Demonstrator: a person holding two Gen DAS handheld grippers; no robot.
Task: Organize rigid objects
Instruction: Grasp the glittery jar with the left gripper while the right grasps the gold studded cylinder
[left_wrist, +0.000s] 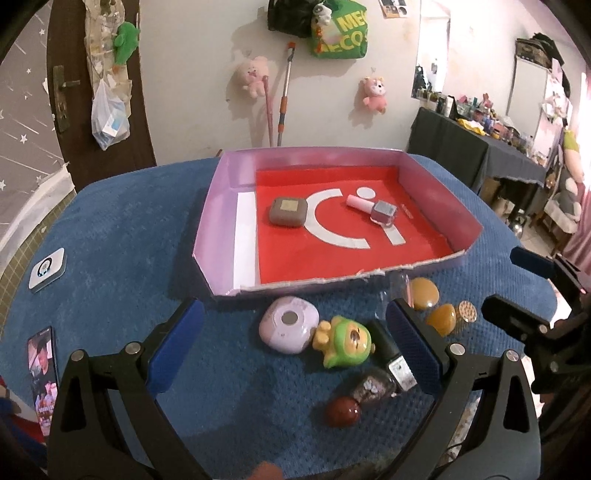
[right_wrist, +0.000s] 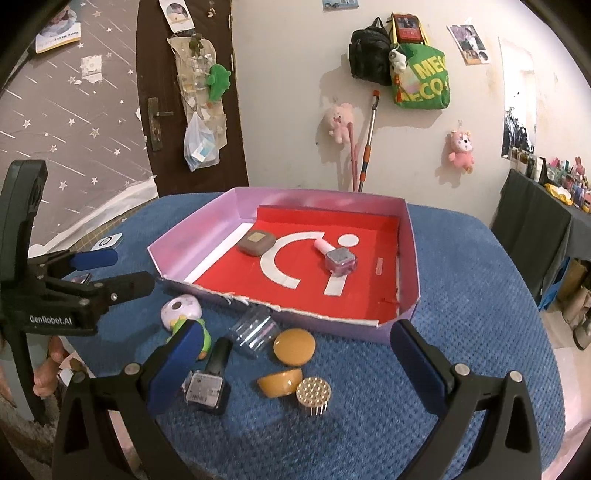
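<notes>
A shallow lilac box (left_wrist: 218, 206) (right_wrist: 192, 236) with a red floor holds a brown square case (left_wrist: 287, 211) (right_wrist: 256, 242) and a pink nail polish bottle (left_wrist: 380, 211) (right_wrist: 338, 258). In front of it on the blue cloth lie a lilac round case (left_wrist: 288, 329) (right_wrist: 181, 310), a green-hooded figurine (left_wrist: 345, 345) (right_wrist: 201, 339), a dark polish bottle (left_wrist: 393, 363) (right_wrist: 210, 380), a dark red ball (left_wrist: 342, 412), two amber domes (right_wrist: 294, 347) (right_wrist: 279, 384) and a gold studded disc (right_wrist: 313, 395). My left gripper (left_wrist: 295, 350) is open over the lilac case and figurine. My right gripper (right_wrist: 295, 363) is open over the amber domes.
A clear plastic cup (right_wrist: 255, 332) lies on its side by the box's front wall. A phone (left_wrist: 42, 373) and a white square device (left_wrist: 47, 269) sit at the table's left edge. A hand (right_wrist: 44, 373) holds the left gripper's handle. A cluttered dark table (left_wrist: 480, 147) stands at the right.
</notes>
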